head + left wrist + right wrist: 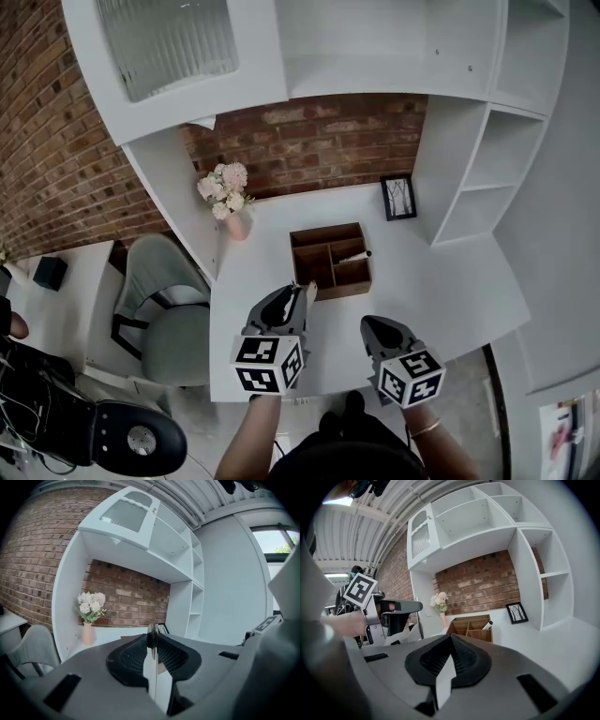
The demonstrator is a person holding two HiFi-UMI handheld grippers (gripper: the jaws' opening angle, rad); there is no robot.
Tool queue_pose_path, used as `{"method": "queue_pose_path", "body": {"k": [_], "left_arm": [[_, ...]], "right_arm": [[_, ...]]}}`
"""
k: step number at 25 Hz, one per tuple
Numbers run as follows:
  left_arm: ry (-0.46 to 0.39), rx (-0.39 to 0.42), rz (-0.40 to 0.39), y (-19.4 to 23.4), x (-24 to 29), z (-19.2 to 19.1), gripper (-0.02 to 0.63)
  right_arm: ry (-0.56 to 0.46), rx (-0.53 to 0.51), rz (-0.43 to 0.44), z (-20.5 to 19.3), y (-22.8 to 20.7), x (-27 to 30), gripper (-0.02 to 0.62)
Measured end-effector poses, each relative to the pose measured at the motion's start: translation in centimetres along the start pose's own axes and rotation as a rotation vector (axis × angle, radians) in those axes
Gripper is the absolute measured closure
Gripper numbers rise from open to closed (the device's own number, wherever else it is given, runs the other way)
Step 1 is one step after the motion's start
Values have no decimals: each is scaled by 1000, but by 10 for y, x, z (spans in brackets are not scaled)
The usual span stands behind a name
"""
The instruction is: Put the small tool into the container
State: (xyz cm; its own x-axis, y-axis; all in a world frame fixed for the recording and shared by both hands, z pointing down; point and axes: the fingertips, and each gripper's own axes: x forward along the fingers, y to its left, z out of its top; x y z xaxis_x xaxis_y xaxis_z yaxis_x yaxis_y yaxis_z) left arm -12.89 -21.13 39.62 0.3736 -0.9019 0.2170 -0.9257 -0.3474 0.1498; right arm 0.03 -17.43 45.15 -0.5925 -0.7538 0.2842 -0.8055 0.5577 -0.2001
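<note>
Offset check: left gripper (300, 291) is clamped on the small tool (152, 640), a thin metal strip standing upright between its jaws. Wooden compartment container (325, 231) sits just beyond at 1 o'clock, nearer the left. Right gripper (371, 326) is closed and empty.

You held both grippers out in front of you, side by side, pointing forward. Your left gripper (304, 290) was clamped on a thin tool (152, 642) (upright between the pads). Your right gripper (368, 324) had its jaws pressed together, tip to tip.
</note>
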Motion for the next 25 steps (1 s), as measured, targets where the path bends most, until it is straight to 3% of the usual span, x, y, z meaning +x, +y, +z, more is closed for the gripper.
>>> {"method": "queue_pose_path", "body": {"k": [16, 25], "left_arm": [[-33, 25, 37, 22, 85, 42, 532], [-10, 18, 67, 35, 121, 34, 532]], "right_arm": [[46, 9, 58, 7, -41, 53, 591], [60, 18, 64, 7, -60, 67, 591]]}}
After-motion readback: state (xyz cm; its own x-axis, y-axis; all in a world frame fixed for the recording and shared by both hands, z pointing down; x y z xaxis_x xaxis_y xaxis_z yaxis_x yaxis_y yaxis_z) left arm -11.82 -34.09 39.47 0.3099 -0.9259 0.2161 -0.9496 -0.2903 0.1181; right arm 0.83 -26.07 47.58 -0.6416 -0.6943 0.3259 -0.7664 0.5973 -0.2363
